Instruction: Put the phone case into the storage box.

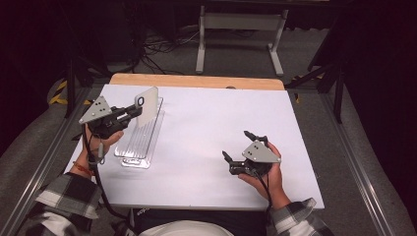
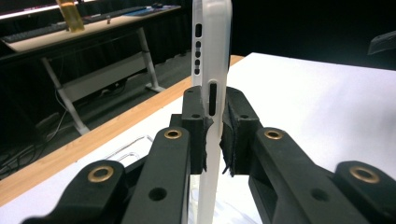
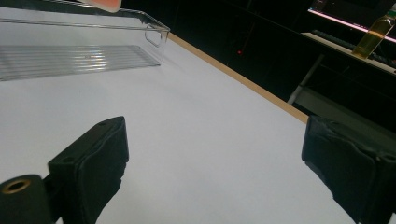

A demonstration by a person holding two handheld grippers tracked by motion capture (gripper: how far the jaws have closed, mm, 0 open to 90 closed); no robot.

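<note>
A translucent white phone case (image 1: 146,105) stands on edge, held just above the far end of a clear ribbed plastic tray (image 1: 140,142) at the table's left. My left gripper (image 1: 135,110) is shut on the case's lower edge. In the left gripper view the case (image 2: 212,42) rises upright between the pads, with its port cut-outs facing me and the gripper (image 2: 213,126) clamped on it. My right gripper (image 1: 237,144) rests in a hand at the right front, open with nothing between its jaws. In the right gripper view it (image 3: 215,158) points across the bare sheet toward the tray (image 3: 84,56).
A white sheet (image 1: 211,123) covers the table, with a wooden strip (image 1: 196,81) along the far edge. Beyond stand a white desk frame (image 1: 241,22) and floor cables. A bottle of yellow liquid (image 3: 373,32) sits on a far desk.
</note>
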